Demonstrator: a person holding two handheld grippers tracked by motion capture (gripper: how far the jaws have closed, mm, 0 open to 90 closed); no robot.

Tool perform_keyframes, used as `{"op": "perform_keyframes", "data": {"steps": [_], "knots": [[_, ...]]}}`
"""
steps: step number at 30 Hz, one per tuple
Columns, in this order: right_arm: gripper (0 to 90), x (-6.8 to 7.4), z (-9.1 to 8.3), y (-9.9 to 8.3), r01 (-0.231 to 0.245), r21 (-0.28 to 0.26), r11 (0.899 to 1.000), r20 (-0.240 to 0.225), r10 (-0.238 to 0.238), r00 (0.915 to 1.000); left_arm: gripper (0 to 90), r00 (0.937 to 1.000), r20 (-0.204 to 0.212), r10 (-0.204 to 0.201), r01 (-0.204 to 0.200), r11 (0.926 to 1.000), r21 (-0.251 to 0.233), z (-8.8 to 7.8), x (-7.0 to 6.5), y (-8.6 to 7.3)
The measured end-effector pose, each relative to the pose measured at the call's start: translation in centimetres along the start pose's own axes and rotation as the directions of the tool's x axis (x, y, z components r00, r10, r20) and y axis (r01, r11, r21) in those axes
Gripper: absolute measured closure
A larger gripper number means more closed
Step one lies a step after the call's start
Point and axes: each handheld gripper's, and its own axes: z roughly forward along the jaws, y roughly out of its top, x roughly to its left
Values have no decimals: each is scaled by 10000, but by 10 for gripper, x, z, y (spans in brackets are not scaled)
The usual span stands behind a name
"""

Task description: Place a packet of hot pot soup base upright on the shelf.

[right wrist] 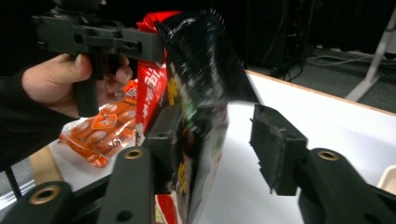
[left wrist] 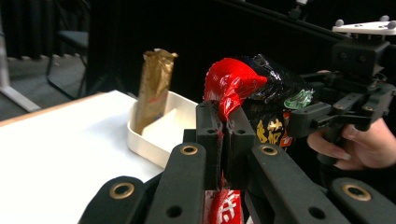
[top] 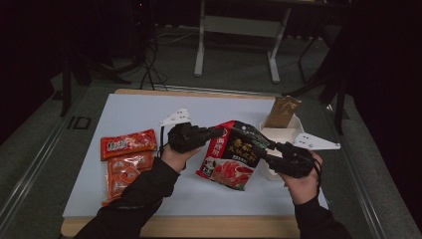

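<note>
A red and black snack bag (top: 231,157) hangs upright over the white table top, its lower edge near the surface. My left gripper (top: 221,132) is shut on the bag's top left corner; in the left gripper view the jaws (left wrist: 227,126) pinch the crumpled red corner (left wrist: 233,81). My right gripper (top: 263,149) sits at the bag's upper right edge. In the right gripper view the bag (right wrist: 196,60) stands between the jaws (right wrist: 219,135): it lies against the left pad, with a clear gap to the right pad (right wrist: 273,140).
A white divided tray (top: 278,133) stands behind the right hand with a brown pouch (top: 281,112) upright in it. Two orange snack packs (top: 128,143) (top: 122,174) lie at the table's left. Table legs and dark floor lie beyond the far edge.
</note>
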Motion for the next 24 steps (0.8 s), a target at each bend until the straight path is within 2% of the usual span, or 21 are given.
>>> {"op": "perform_keyframes", "data": {"steps": [2, 4, 7, 8, 12, 14, 18, 21, 22, 24], "knots": [[617, -1, 1, 0, -159, 35, 9999, -257, 160, 9995, 871, 9999, -6, 120, -120, 9999, 55, 1, -1, 0], [696, -3, 2, 1, -275, 184, 9995, -513, 285, 9983, 870, 9997, -64, 215, -214, 9995, 217, 3, -2, -1], [745, -3, 3, 1, -198, 388, 9990, -392, 214, 9990, 866, 9996, -77, 287, -283, 9986, 452, 4, 0, -3], [754, -3, 3, 1, -140, 466, 9988, -353, 156, 9993, 864, 9989, -152, 446, -439, 9979, 477, 4, -2, -3], [773, -3, 1, 3, -272, 411, 9988, -359, 287, 9989, 849, 9982, -152, 579, -570, 9970, 532, 3, -4, -4], [776, -2, -1, 6, -203, 431, 9989, -299, 216, 9993, 826, 9989, -95, 458, -452, 9974, 552, 3, -4, -3], [778, -2, -3, 10, -65, 361, 9993, -151, 70, 9999, 795, 9987, -161, 475, -464, 9969, 629, 4, -4, -3], [778, -3, -4, 13, -43, 339, 9994, -151, 48, 9999, 721, 9997, 22, 255, -256, 9978, 616, 4, -3, -2], [778, -3, -4, 14, 40, 381, 9993, -100, -37, 9999, 684, 9997, -108, 237, -230, 9978, 620, 3, -3, -2], [778, -4, -5, 16, 60, 379, 9993, -81, -57, 10000, 561, 9998, -158, 141, -130, 9978, 653, 2, -2, -1]]}}
